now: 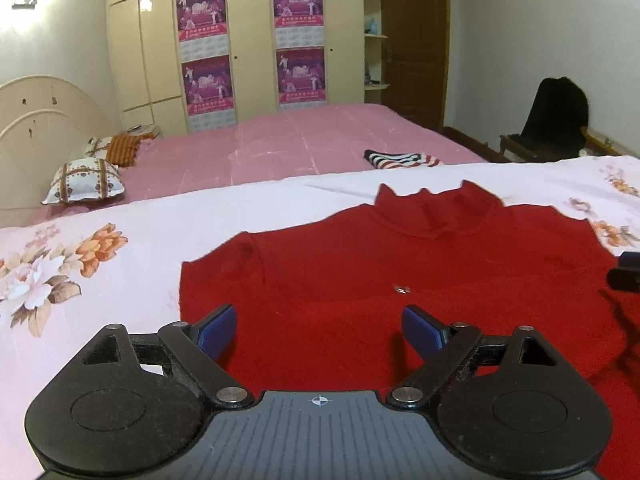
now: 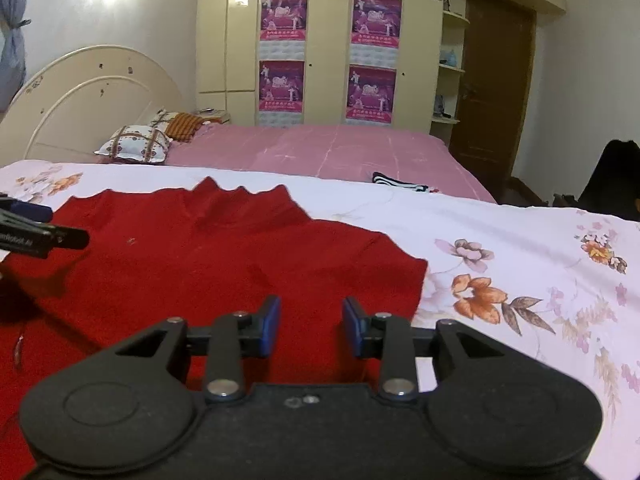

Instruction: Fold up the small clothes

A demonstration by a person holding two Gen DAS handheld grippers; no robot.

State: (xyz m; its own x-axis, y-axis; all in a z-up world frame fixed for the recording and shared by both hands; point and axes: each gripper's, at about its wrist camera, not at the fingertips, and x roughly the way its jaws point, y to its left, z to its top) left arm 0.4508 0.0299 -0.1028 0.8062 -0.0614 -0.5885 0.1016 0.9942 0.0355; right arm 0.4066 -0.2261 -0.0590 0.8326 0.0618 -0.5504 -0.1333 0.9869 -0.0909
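Observation:
A red high-neck sweater lies flat on a white floral sheet, collar pointing away; it also shows in the right wrist view. My left gripper is wide open and empty, low over the sweater's left part near its folded left edge. My right gripper is partly open and empty, over the sweater's right part near its right edge. The right gripper's tip shows at the right edge of the left wrist view; the left gripper shows at the left edge of the right wrist view.
Beyond the floral sheet is a pink bed with a folded striped garment and pillows by the headboard. A wardrobe with posters, a wooden door and a chair with dark clothing stand behind.

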